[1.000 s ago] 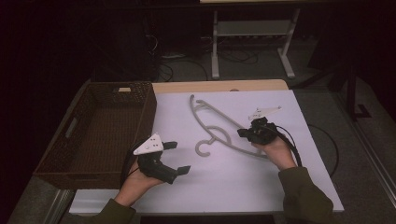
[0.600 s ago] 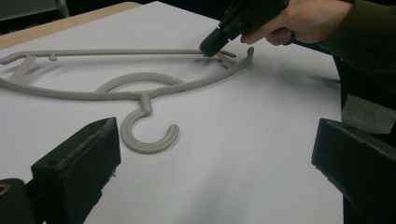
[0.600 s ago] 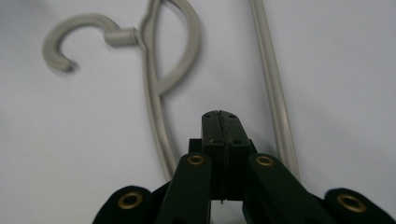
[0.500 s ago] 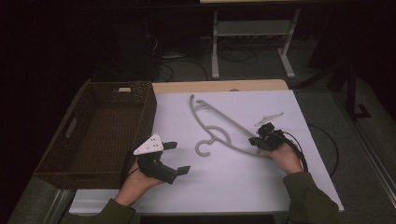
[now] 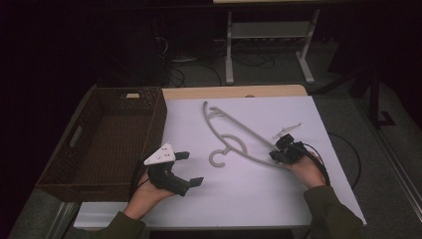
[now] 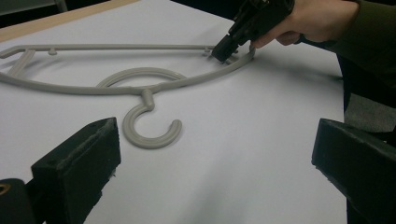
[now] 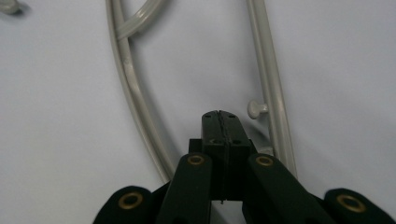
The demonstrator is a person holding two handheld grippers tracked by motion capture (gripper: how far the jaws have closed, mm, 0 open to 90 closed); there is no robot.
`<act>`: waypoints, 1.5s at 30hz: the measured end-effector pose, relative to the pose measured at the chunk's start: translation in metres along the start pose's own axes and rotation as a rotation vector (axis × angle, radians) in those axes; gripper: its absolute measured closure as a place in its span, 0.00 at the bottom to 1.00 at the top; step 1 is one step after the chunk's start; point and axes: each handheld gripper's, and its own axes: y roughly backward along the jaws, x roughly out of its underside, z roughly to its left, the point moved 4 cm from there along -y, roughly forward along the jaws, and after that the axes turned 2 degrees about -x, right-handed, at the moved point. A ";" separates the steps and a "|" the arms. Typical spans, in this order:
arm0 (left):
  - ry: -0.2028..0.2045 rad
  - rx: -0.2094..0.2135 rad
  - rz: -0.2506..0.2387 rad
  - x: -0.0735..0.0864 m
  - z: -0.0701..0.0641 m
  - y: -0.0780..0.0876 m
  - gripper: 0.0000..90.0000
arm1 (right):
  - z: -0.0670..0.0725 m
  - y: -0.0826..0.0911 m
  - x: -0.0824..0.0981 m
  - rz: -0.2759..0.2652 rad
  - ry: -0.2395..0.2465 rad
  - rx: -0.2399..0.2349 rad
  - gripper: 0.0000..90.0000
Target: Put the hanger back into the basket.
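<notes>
Grey hanger flat on white bench, just right of wicker basket, hook toward person.

Step, judged: right hand-held gripper probing hanger's near-right corner, jaws pressed together, nothing between them, tip inside frame between the two bars.

Next: spread jaws, straddle one bar, close.

Left hand-held gripper near basket's front corner, jaws wide, empty, hand on bench, aimed at hook.

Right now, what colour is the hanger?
Plain light grey hanger, no pattern; it shows best in the left gripper view.
</notes>
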 end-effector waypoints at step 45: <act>0.017 0.000 0.014 0.007 0.003 -0.001 0.01 | 0.022 -0.087 -0.117 -0.153 -0.008 -0.138 0.99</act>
